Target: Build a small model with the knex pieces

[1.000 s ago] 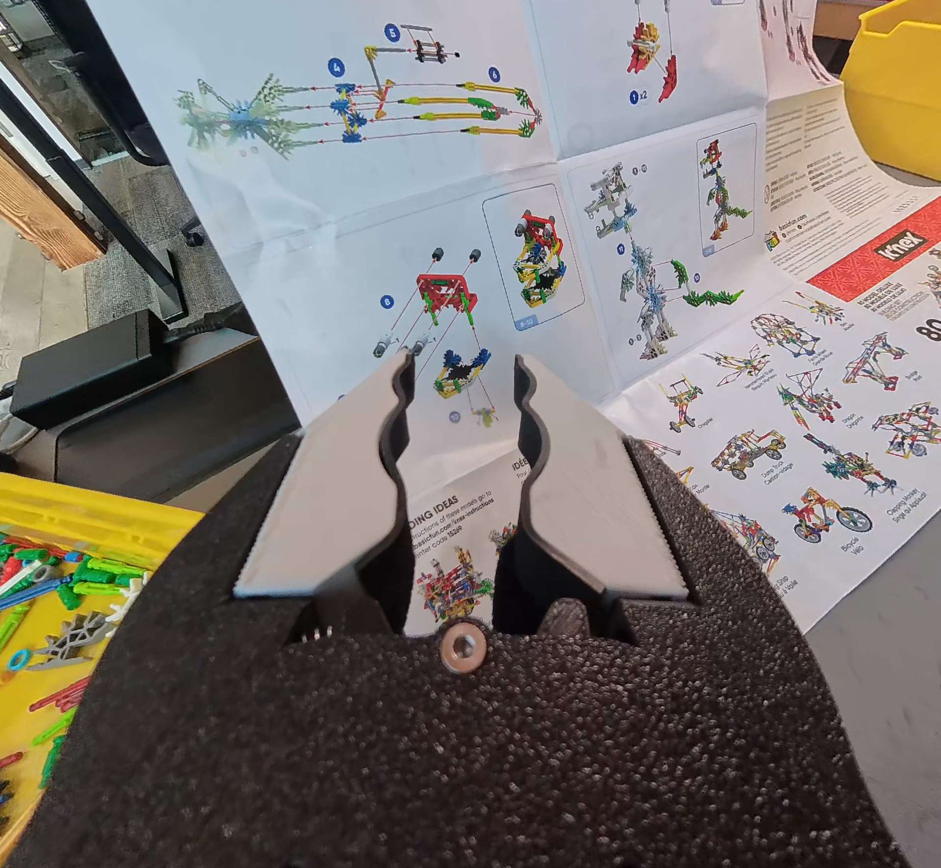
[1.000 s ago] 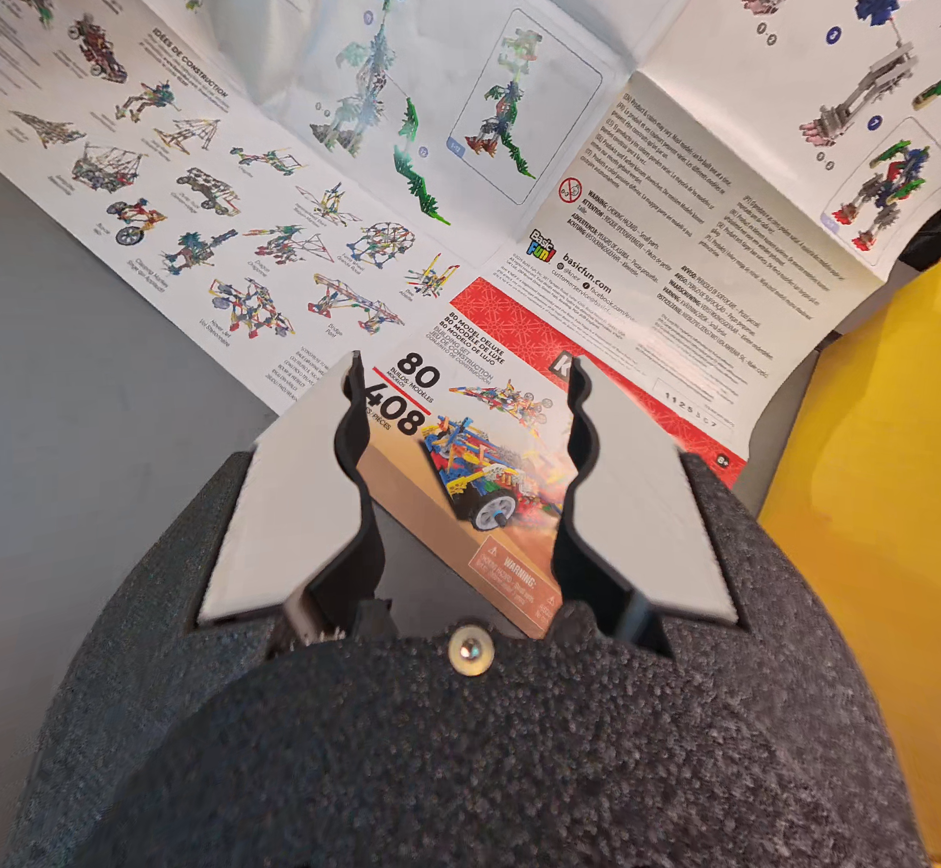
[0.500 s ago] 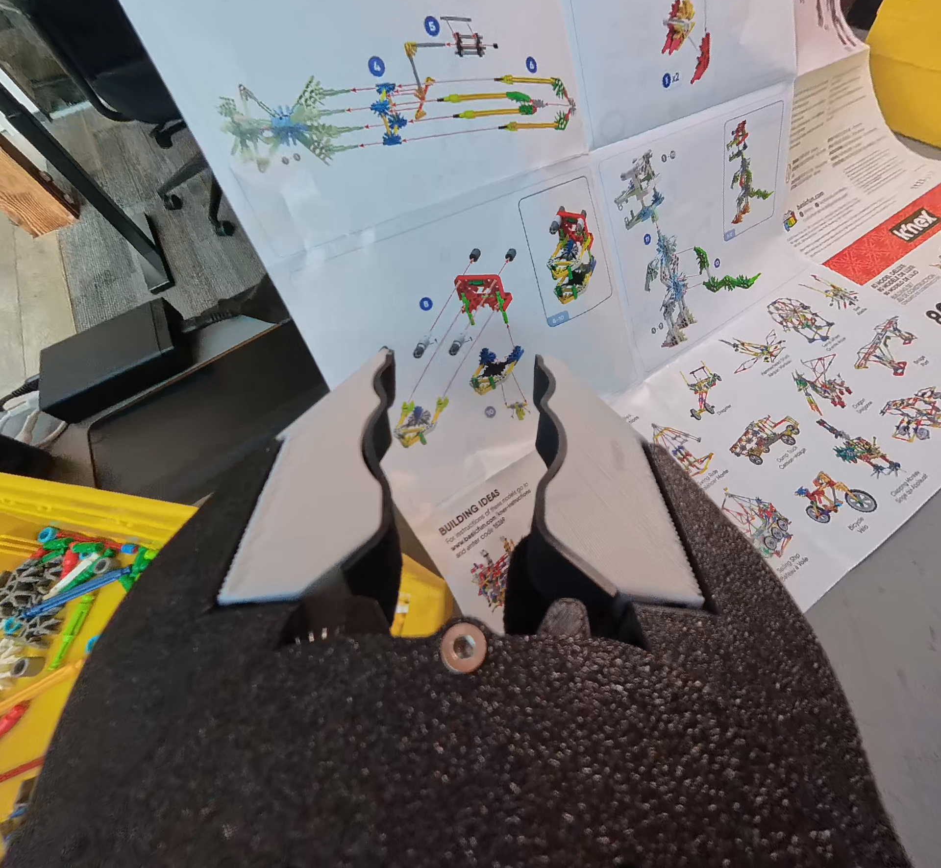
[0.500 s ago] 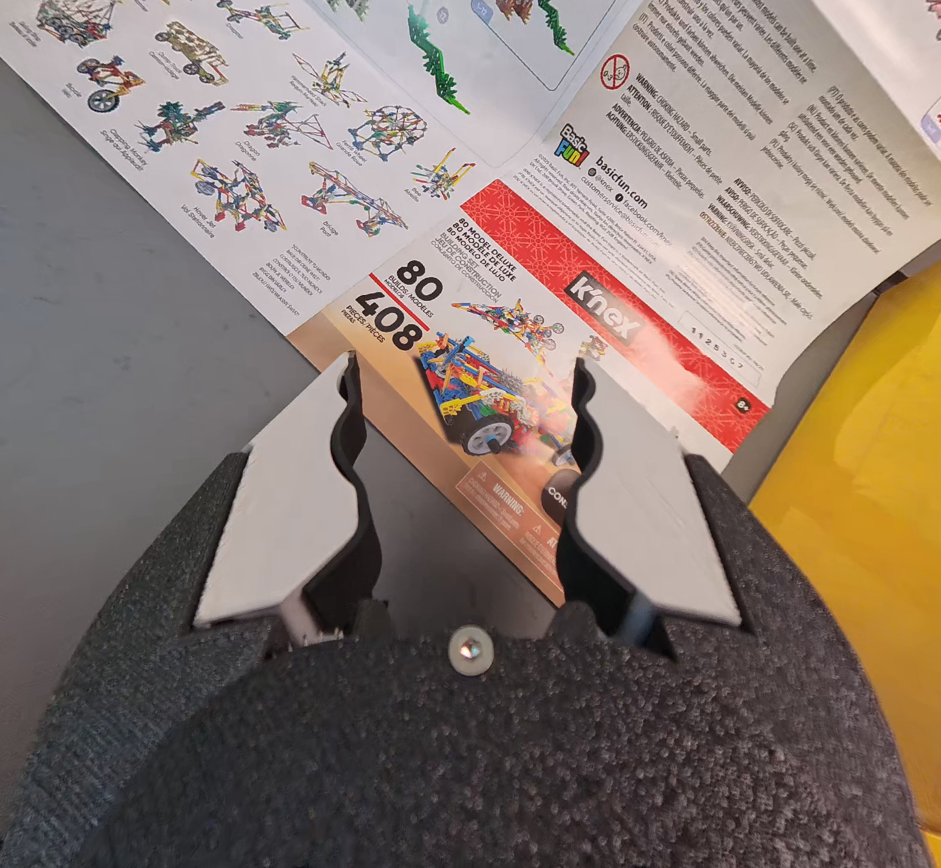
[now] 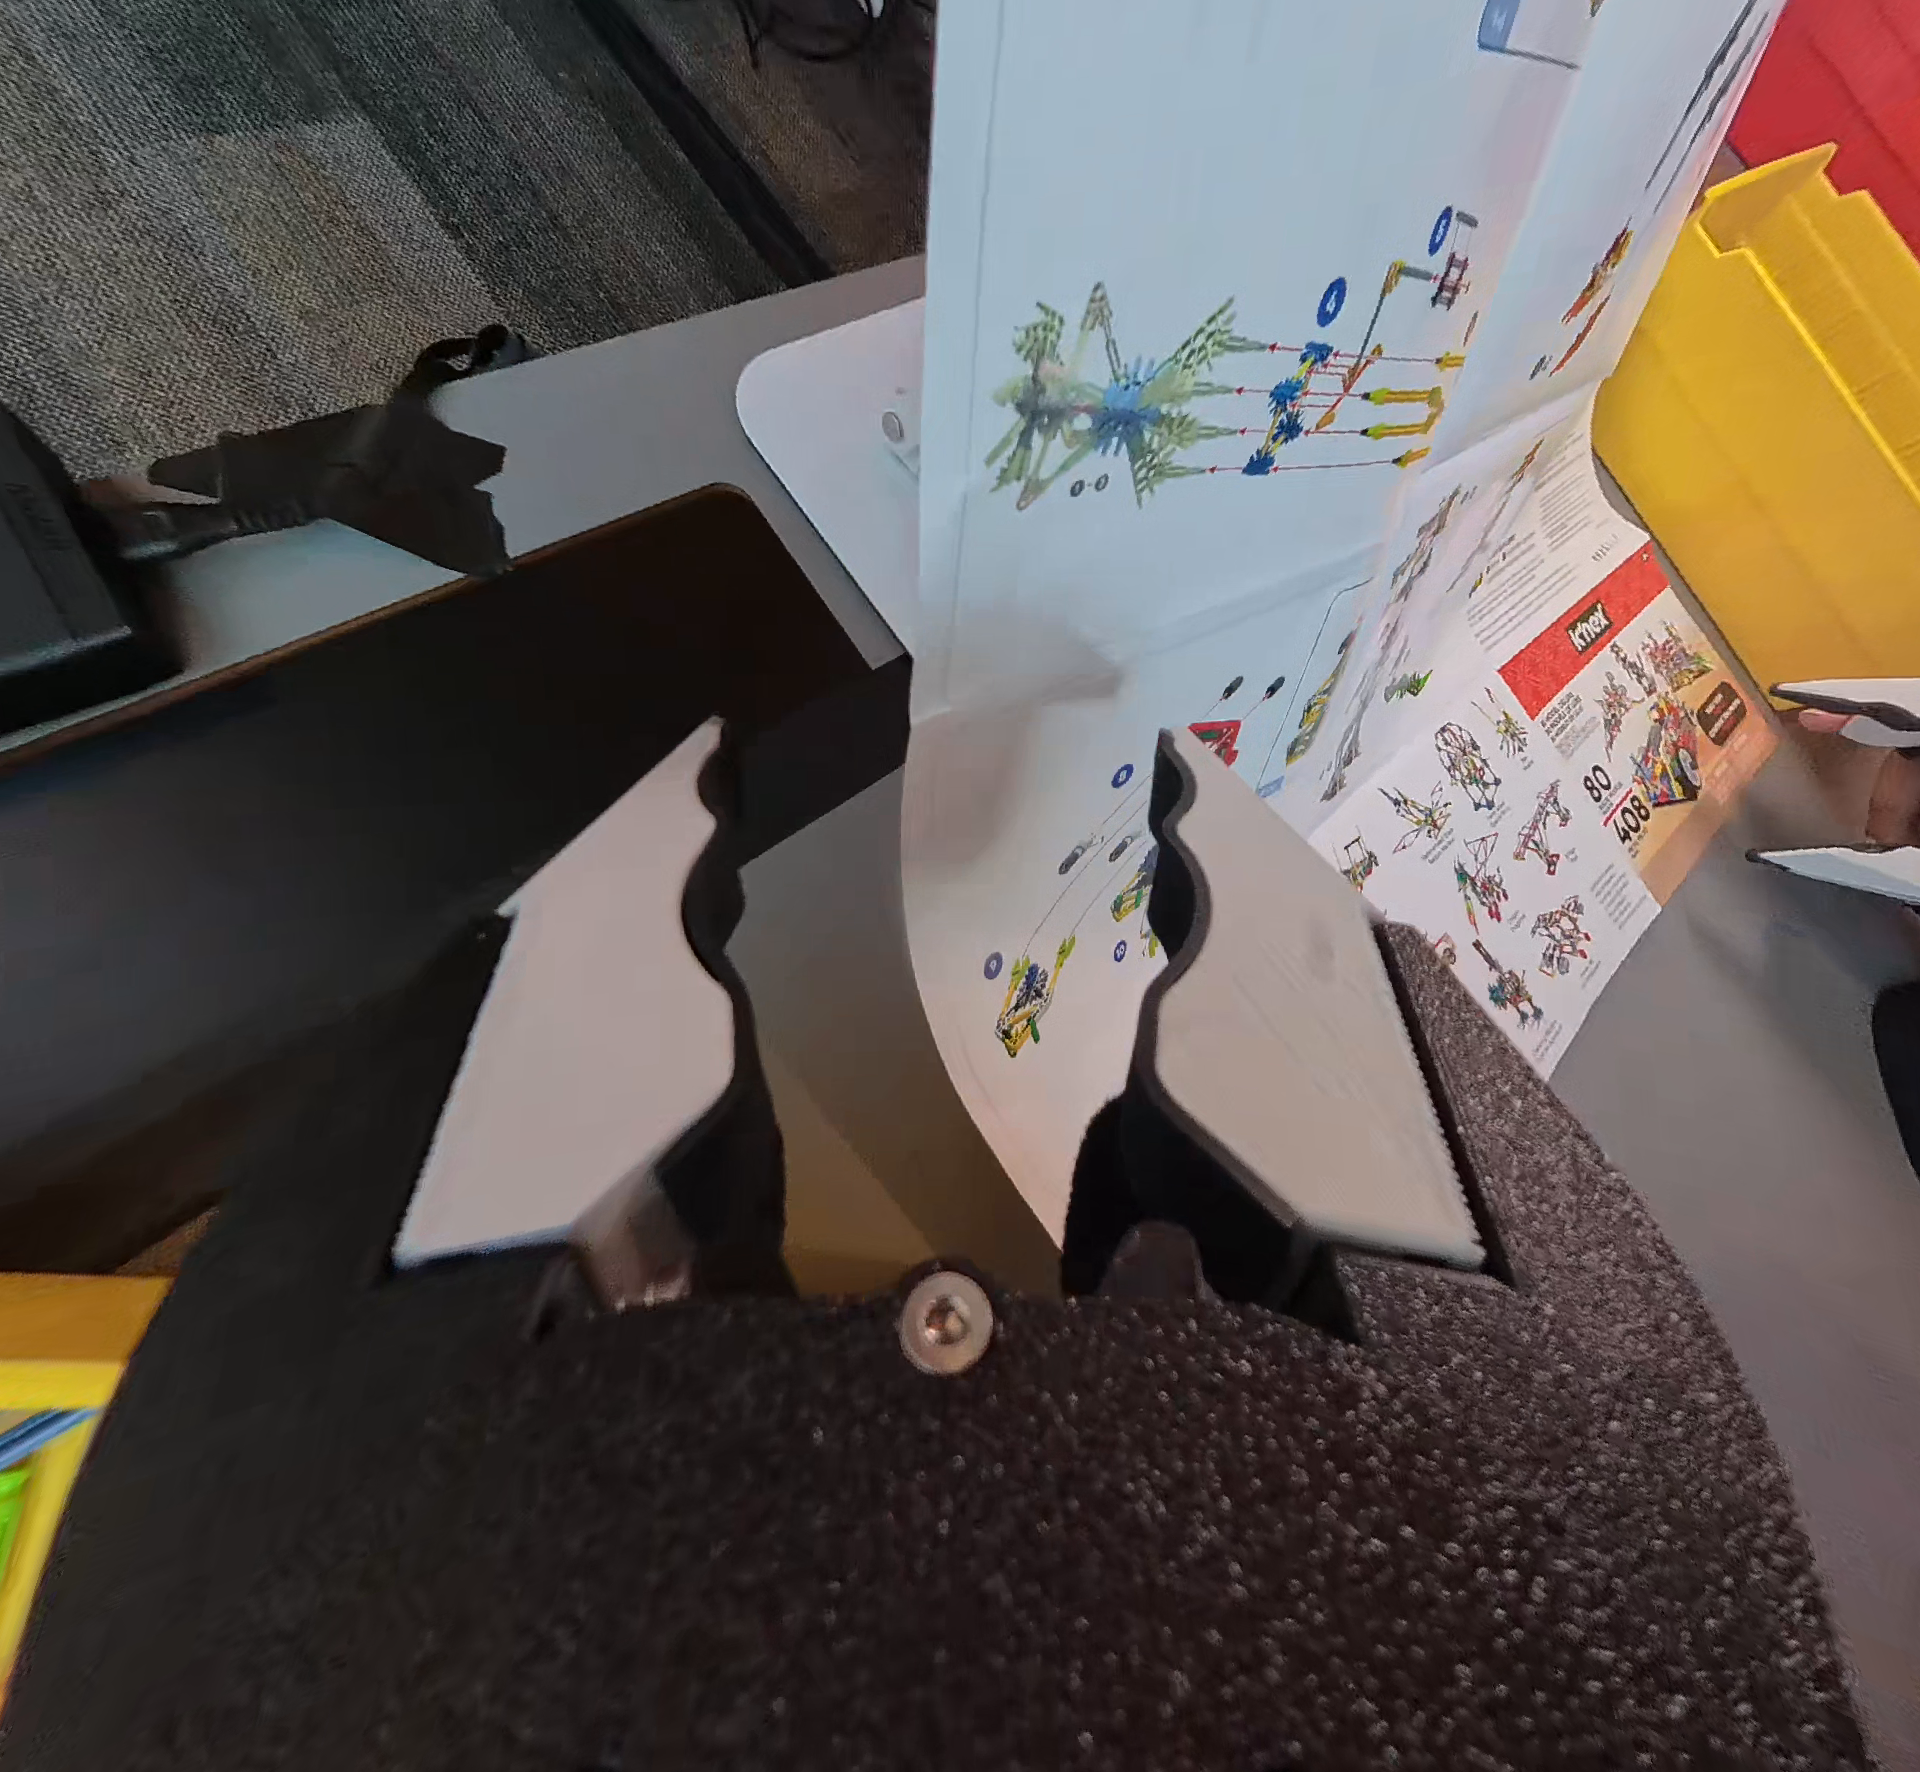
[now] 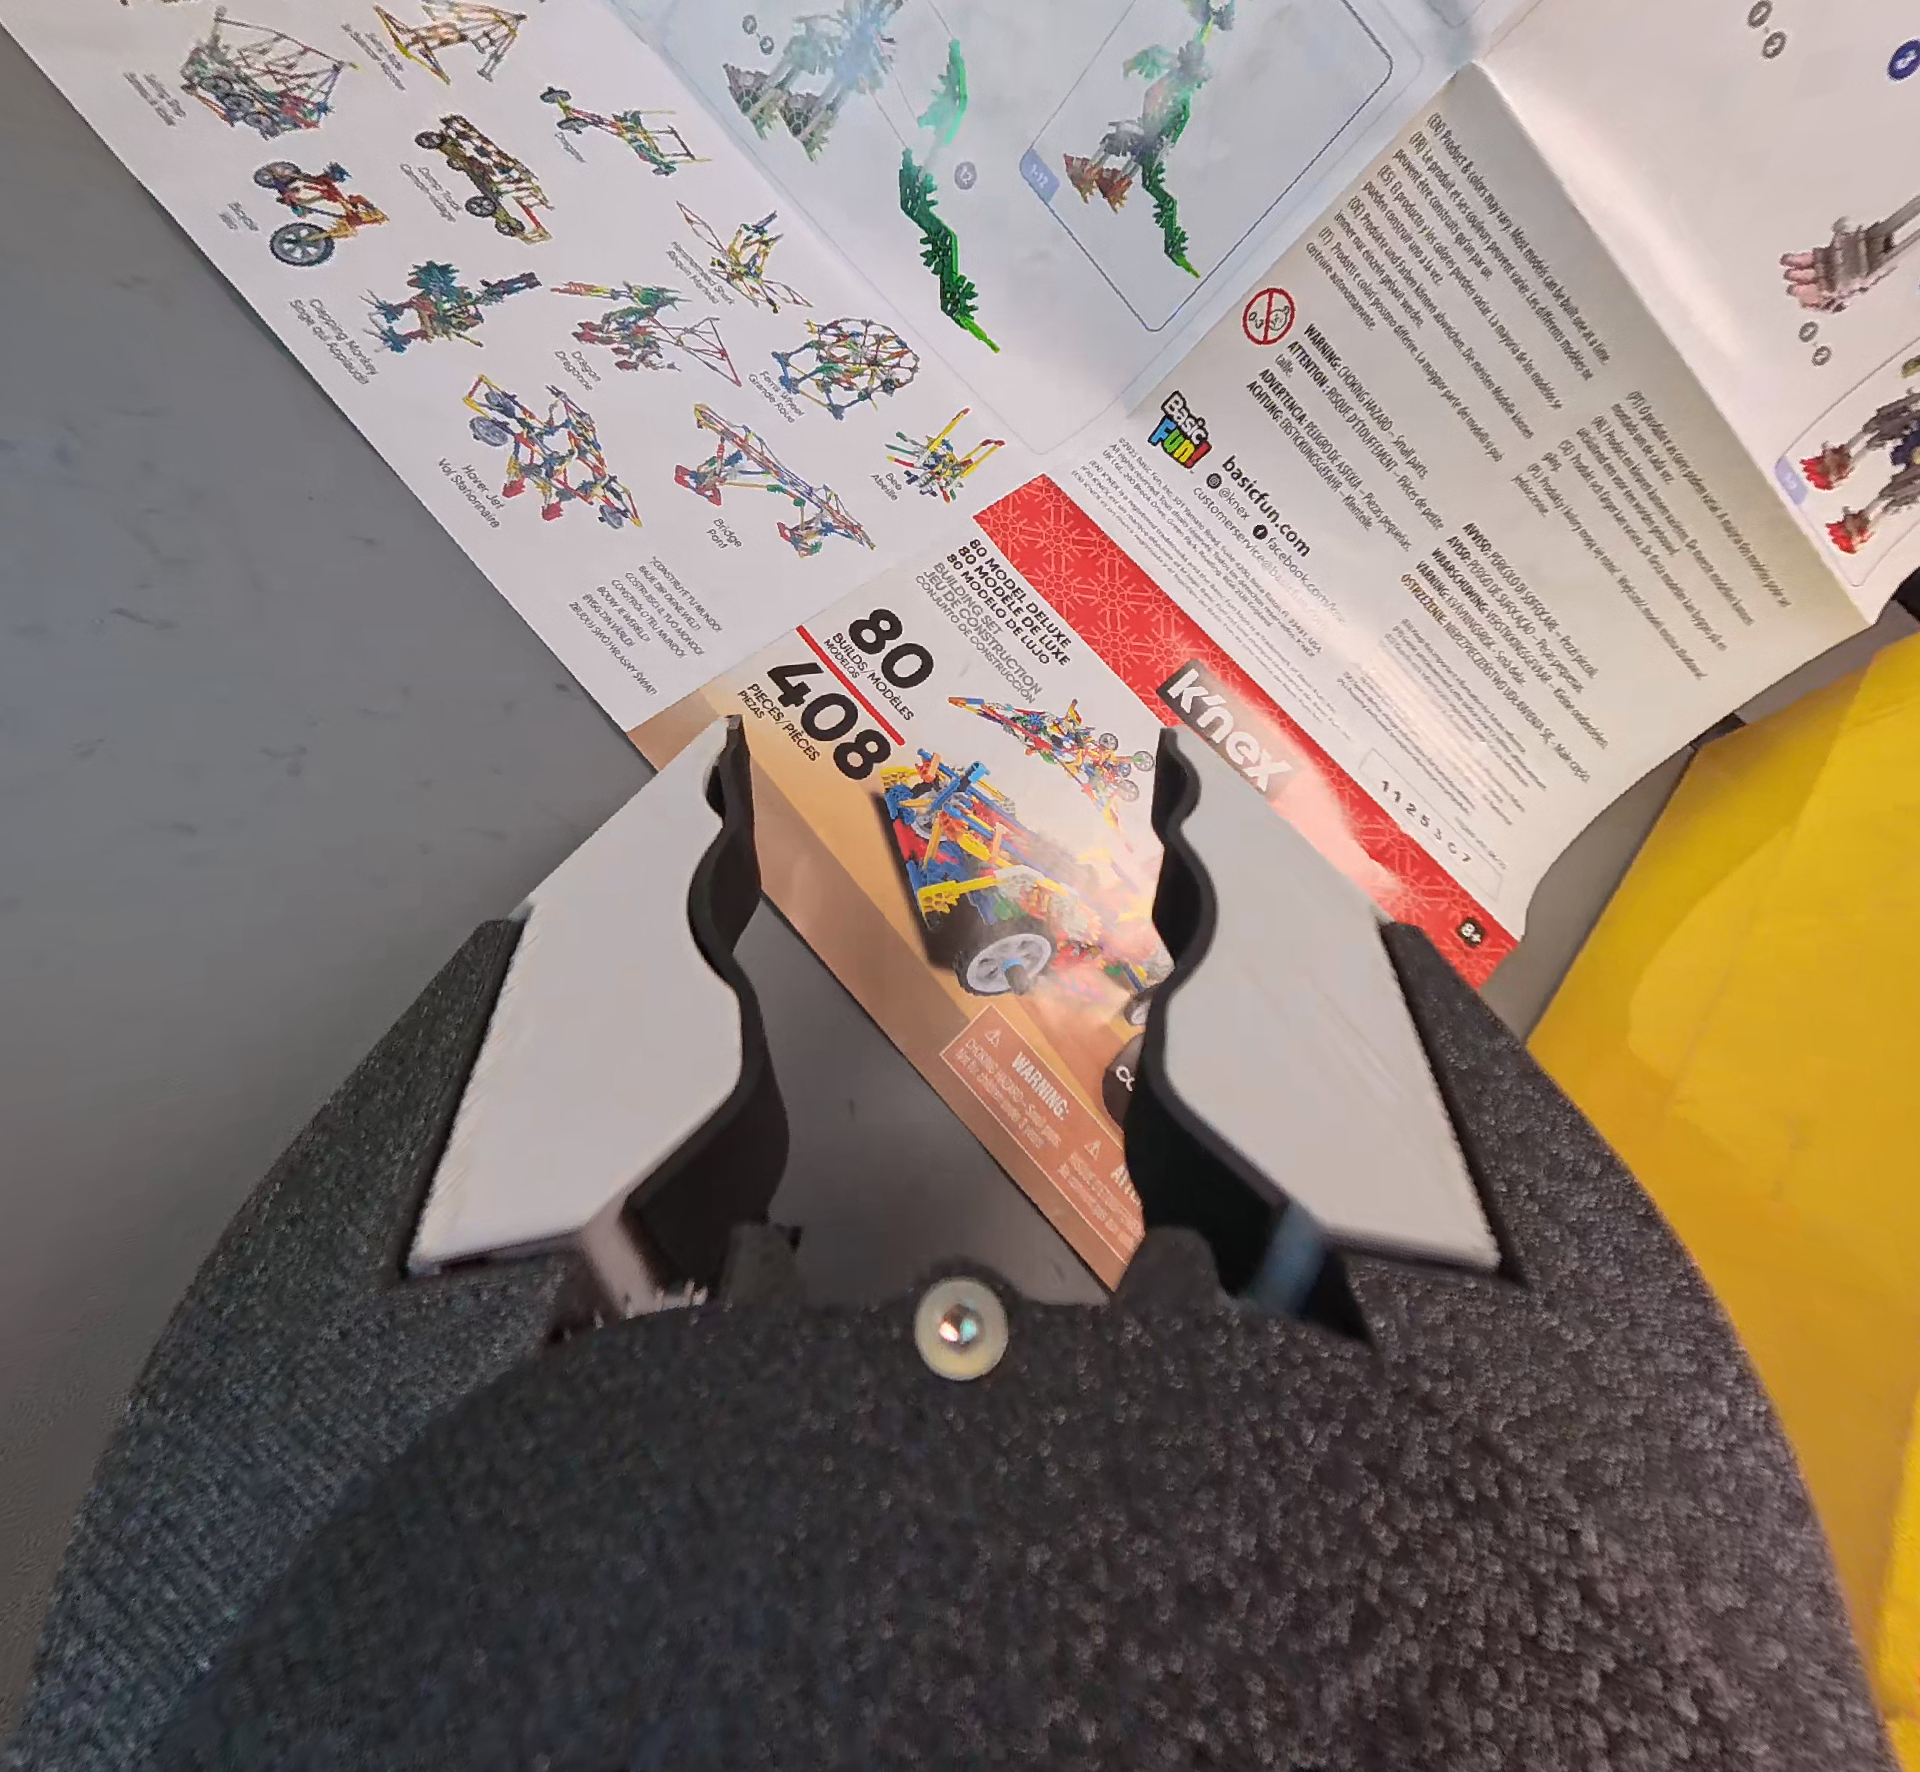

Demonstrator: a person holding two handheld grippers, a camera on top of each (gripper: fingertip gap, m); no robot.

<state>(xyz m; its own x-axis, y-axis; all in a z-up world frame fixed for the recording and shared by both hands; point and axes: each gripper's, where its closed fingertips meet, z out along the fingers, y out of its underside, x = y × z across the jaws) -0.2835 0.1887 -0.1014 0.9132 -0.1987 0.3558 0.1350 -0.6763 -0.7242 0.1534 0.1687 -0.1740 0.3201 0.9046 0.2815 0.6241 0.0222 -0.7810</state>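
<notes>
Broadly, a large unfolded instruction sheet [image 6: 1039, 434] covers most of the grey table [image 6: 208, 683]; its lower panels lie flat on the table while the upper panels rise upright [image 5: 1195, 268] at the far side, creased along the folds. Printed on it are coloured drawings of rod-and-connector models, blocks of small text, and a corner panel with a red band and a picture of a toy car.

The right hand-held gripper [image 6: 945, 756] hovers just above that corner panel, its two grey fingers [image 6: 623, 995] spread wide apart with nothing between them; the toy car picture shows in the gap. Whether the fingertips touch the paper cannot be told. A yellow bin [image 6: 1766, 1099] stands just beside the sheet's right edge.

The left hand-held gripper [image 5: 935, 756] is also spread open and empty. It sits at the sheet's left edge, where the paper curves up from the table; that curved edge shows between its fingers [image 5: 1299, 1047], not pinched. In this view the tips of the right hand-held gripper appear at the far right, over the sheet's corner. Left of the sheet lie a dark flat panel [image 5: 416, 735] and a white rounded plate [image 5: 821, 403]. A second yellow bin [image 5: 62, 1410] with coloured pieces shows at the lower left corner. Carpeted floor [image 5: 260, 112] with cables lies beyond the table.
</notes>
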